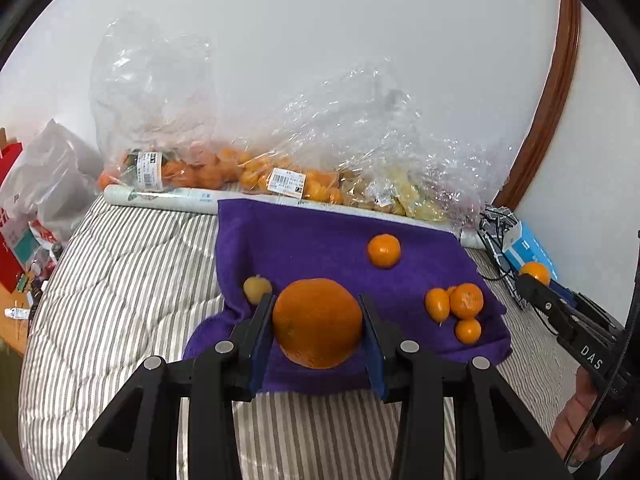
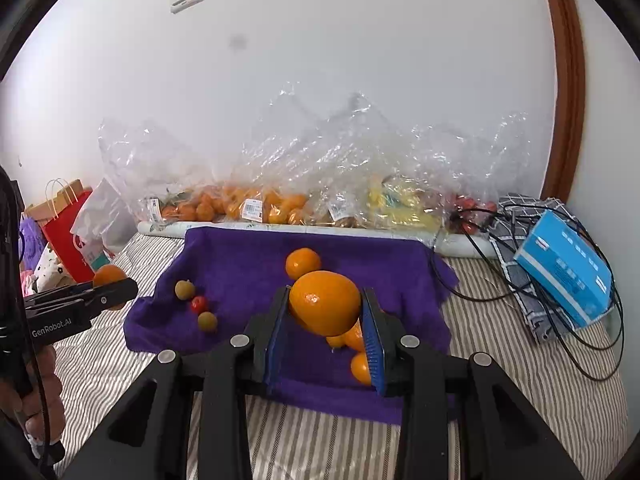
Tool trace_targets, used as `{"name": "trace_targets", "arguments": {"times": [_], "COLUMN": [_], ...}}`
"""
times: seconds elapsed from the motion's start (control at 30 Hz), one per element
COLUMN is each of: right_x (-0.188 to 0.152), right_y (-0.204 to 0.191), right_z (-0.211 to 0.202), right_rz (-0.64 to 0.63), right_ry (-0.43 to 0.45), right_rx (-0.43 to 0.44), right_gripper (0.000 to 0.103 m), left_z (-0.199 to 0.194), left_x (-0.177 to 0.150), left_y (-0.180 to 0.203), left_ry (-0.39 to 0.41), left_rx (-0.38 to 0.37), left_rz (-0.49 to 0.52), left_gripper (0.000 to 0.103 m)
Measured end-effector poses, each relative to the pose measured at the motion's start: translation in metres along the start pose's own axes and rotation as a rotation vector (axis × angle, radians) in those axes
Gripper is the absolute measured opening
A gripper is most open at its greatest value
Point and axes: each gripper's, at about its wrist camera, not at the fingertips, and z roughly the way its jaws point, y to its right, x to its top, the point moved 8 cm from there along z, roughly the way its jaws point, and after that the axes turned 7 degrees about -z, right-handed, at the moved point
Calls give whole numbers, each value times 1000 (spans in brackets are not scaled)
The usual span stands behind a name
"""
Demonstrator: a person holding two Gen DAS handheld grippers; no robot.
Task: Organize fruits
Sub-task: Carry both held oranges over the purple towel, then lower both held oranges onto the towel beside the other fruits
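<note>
Holding one orange (image 1: 318, 322) clamped in left gripper (image 1: 318, 332), another orange (image 2: 325, 302) clamped in right gripper (image 2: 326, 320), both above purple towel (image 1: 304, 240); right nearer mandarin cluster (image 1: 460, 306).

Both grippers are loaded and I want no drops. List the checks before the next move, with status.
1. Left gripper clamps the large rough-skinned orange on both sides: ok.
2. Right gripper clamps the smooth orange fruit on both sides: ok.
3. Bare room on the purple towel for setting down: ok.
4. Spot under right gripper free: not ok, the cluster of small oranges lies there.
5. Fruit height above towel: cannot tell.
</note>
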Motion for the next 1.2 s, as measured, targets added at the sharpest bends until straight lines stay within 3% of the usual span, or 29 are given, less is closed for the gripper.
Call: {"name": "trace_targets", "arguments": {"times": [0.37, 0.73, 1.2], "right_x": [11, -2, -9], "right_y": [-3, -7, 7], "right_z": [31, 58, 68], "right_rz": [13, 19, 59], "right_ry": [-11, -47, -65], "right_rx": [25, 54, 61], "right_gripper": [35, 35, 35], "left_z": [33, 67, 79], "left_x": [12, 2, -7], "left_y": [-4, -14, -14], "left_ry": [-24, -74, -105], "left_rx": [-4, 0, -5], "left_rz": [-23, -39, -37], "left_gripper": [38, 38, 38]}}
